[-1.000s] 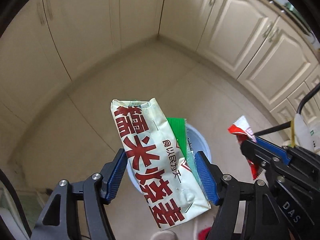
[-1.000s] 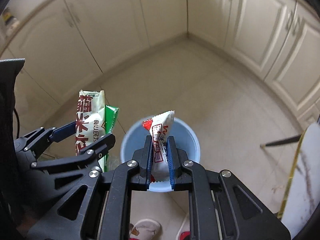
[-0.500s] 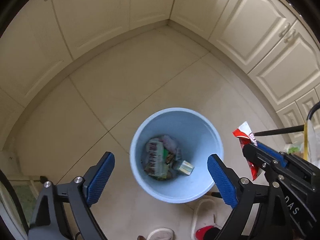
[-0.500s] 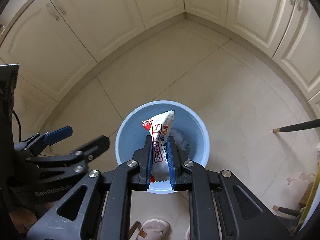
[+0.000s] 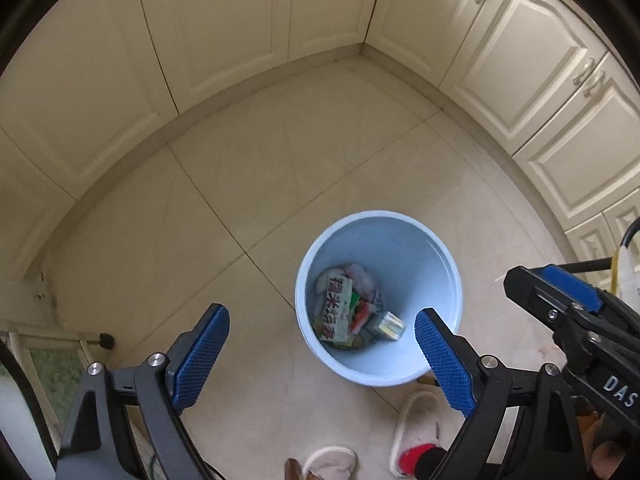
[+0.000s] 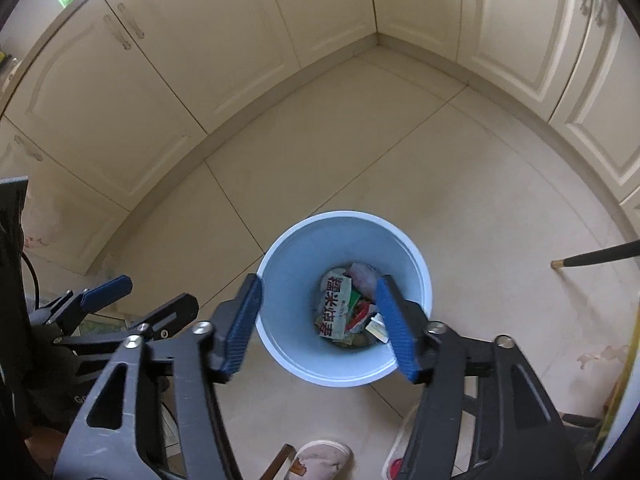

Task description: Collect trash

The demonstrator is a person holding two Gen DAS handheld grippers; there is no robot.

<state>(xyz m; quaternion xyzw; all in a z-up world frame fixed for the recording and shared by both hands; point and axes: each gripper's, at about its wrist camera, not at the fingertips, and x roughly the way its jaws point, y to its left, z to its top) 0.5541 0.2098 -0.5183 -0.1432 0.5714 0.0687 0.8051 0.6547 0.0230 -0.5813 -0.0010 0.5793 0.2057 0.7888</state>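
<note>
I am holding both grippers, left gripper (image 5: pixel 322 354) wide and right gripper (image 6: pixel 320 322) just opened, empty above the bin (image 6: pixel 280 264), clearing the rim before withdrawing.

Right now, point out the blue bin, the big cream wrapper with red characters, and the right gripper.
blue bin (image 6: pixel 416 276): right wrist view, inner wall near the rim.
cream wrapper (image 6: pixel 335 306): right wrist view, its printed face.
right gripper (image 6: pixel 320 322): right wrist view, midway between its open fingertips.

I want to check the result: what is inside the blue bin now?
The blue bin holds a pale wrapper with red characters, a small yellow-white box and other wrappers. Anything underneath them is covered.
</note>
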